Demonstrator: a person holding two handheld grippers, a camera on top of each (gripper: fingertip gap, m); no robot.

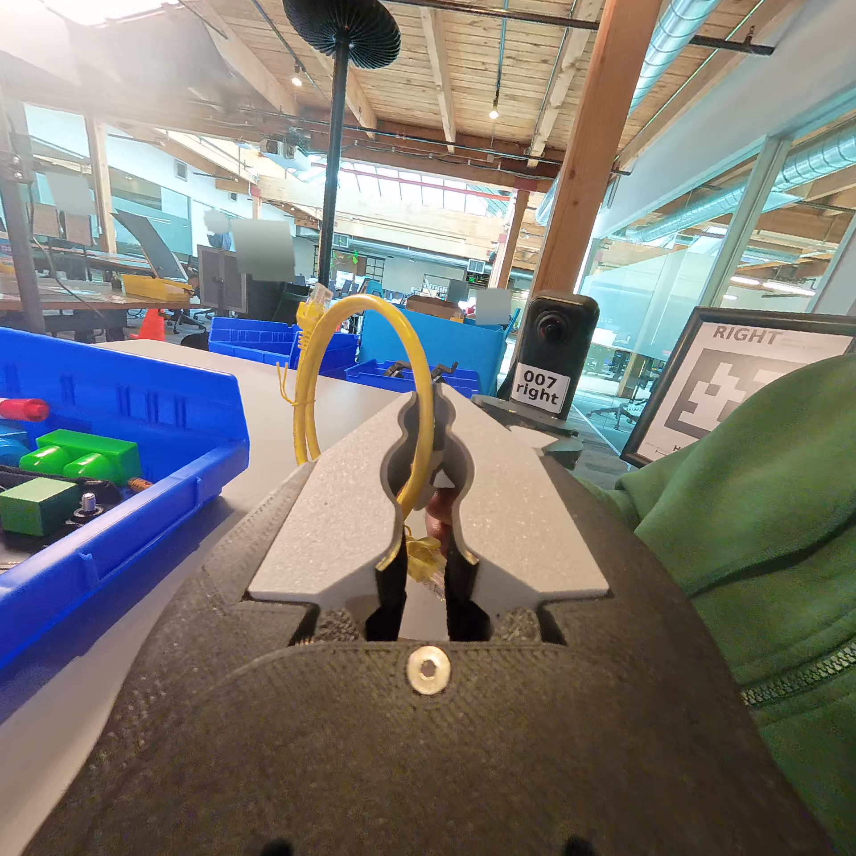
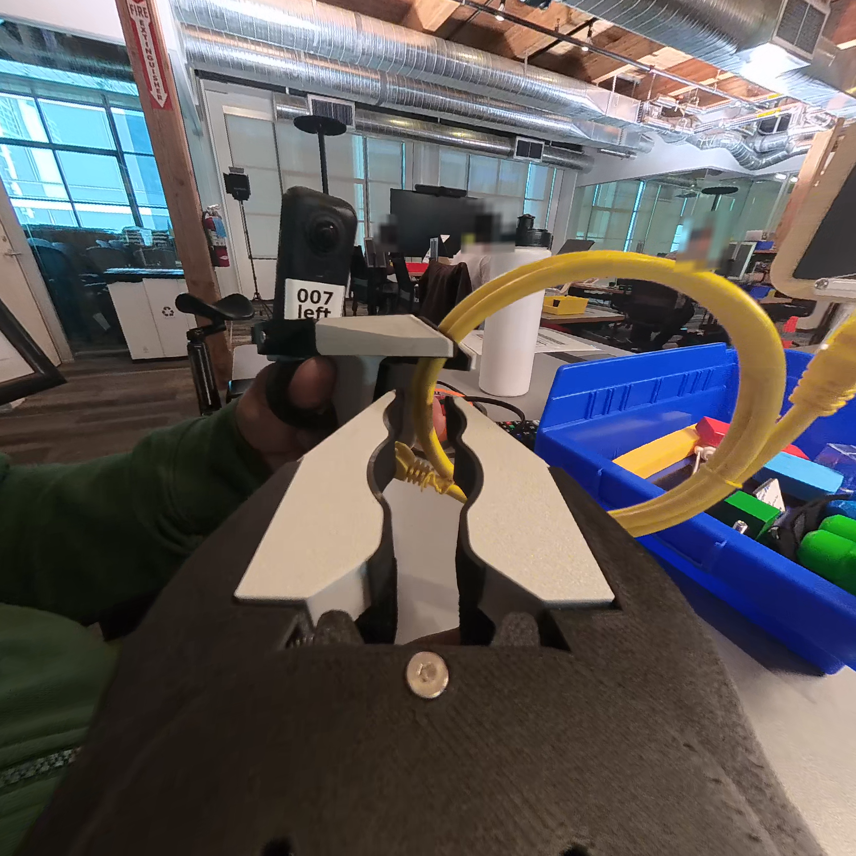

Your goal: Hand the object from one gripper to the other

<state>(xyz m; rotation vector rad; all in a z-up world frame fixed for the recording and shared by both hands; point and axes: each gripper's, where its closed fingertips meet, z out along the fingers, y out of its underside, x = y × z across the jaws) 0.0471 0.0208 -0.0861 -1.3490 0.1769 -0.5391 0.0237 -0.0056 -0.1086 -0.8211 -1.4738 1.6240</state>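
A blue bin of coloured blocks sits on the grey worktop, left of the left tool. That tool's fingers are closed on a coiled yellow cable, the loop standing up past the tips (one plug hangs between the fingers). In the right wrist view, the right tool has a narrow gap, with a strand of the cable and a plug lying in it; whether it grips is unclear. The bin lies to its right.

the yellow cable was partly hidden between the left hand-held gripper fingers; the blue bin was cut off by the right edge.
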